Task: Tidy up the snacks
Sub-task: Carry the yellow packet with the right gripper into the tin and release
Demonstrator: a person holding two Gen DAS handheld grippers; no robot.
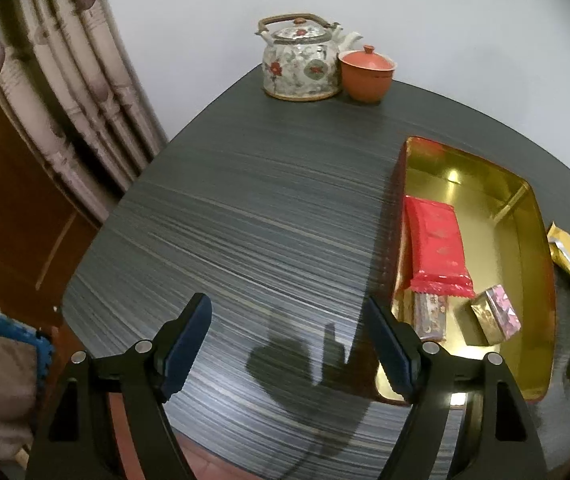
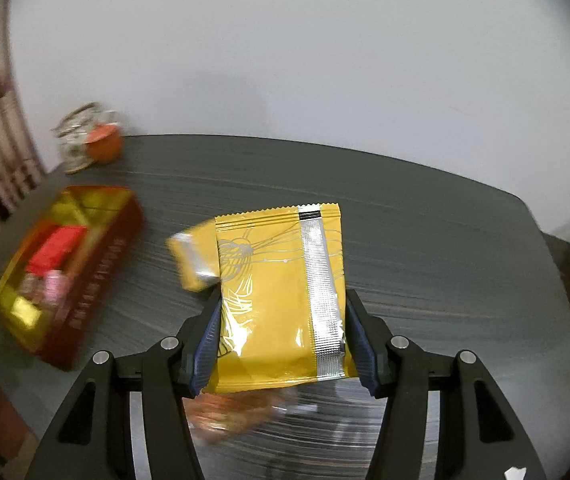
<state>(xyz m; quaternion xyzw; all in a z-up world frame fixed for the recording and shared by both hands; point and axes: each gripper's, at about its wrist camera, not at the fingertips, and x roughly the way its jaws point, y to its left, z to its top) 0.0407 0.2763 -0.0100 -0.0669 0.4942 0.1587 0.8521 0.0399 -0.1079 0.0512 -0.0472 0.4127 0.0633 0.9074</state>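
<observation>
My right gripper point(image 2: 283, 320) is shut on a yellow snack packet point(image 2: 281, 292) with a silver seam and holds it above the dark table. A second yellow packet point(image 2: 191, 258) lies on the table behind it. A red tin box with a gold inside point(image 1: 533, 240) stands on the table; it also shows in the right wrist view point(image 2: 97, 276), to the left. In it lie a red packet point(image 1: 437, 252), a pink-and-gold box point(image 1: 497, 314) and another small packet point(image 1: 431, 316). My left gripper point(image 1: 289, 344) is open and empty over the table, left of the tin.
A flowered teapot point(image 1: 301, 60) and an orange lidded cup point(image 1: 367, 74) stand at the table's far corner. More snack packets point(image 1: 569, 256) lie right of the tin. An orange blurred snack point(image 2: 237, 408) lies under my right gripper. Curtains point(image 1: 65, 92) hang to the left.
</observation>
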